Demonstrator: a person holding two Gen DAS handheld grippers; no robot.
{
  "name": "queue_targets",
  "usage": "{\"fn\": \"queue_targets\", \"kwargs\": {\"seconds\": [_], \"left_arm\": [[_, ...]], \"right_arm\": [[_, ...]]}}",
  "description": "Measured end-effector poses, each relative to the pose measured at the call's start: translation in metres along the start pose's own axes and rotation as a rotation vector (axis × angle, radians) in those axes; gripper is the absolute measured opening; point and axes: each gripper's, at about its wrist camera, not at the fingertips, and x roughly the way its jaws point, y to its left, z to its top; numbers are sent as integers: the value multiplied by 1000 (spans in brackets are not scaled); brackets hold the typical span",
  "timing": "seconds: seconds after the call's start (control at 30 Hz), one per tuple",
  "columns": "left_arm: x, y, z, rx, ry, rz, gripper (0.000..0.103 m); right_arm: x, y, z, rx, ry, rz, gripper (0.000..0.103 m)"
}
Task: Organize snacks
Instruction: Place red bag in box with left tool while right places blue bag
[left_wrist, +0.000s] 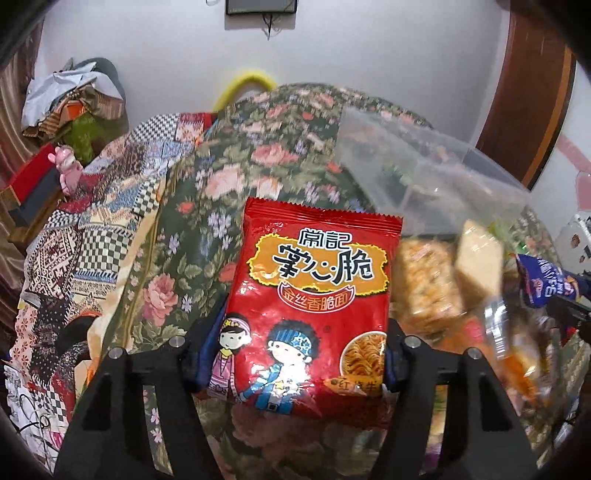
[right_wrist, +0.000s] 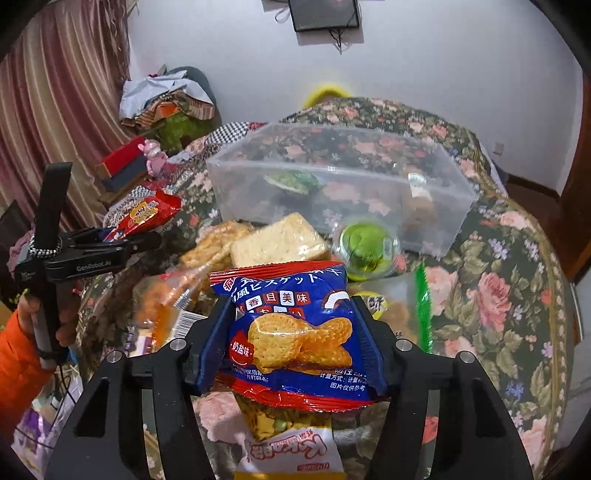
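My left gripper (left_wrist: 295, 354) is shut on a red noodle snack packet (left_wrist: 314, 295) and holds it above the floral table. It also shows from the side in the right wrist view (right_wrist: 122, 236), at the left, with the red packet (right_wrist: 144, 214) in it. My right gripper (right_wrist: 295, 332) is shut on a blue fish-biscuit packet (right_wrist: 295, 332) above the snack pile. A clear plastic box (right_wrist: 443, 206) stands behind, holding a green packet (right_wrist: 293, 182) and a small item. The blue packet (left_wrist: 546, 284) shows at the right of the left wrist view.
Loose snacks lie between me and the box: a cracker pack (right_wrist: 280, 240), a green round cup (right_wrist: 365, 251), orange-wrapped snacks (right_wrist: 173, 302) and a yellow packet (right_wrist: 291, 454). The floral tablecloth (right_wrist: 498, 295) covers the table. Clutter and a curtain (right_wrist: 55, 92) are at the left.
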Motion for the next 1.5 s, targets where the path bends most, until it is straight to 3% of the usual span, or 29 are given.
{"fn": "queue_targets", "kwargs": {"seconds": [0.3,0.67,1.07,1.5], "left_arm": [[-40,-25,29,5,-107,-48,66],[-52,-65,70,11,-168,-97,66],[-17,-91,114,-7,-151,-139,66],[47,-106,132,3,-24,-139,66]], "right_arm": [[-27,-8,25,8,-104,-23,59],[-37,-34,63,34,-220,-96,59],[0,-58,96,73,-219,-134,59],[52,-73,109,92,-125,-146,59]]}}
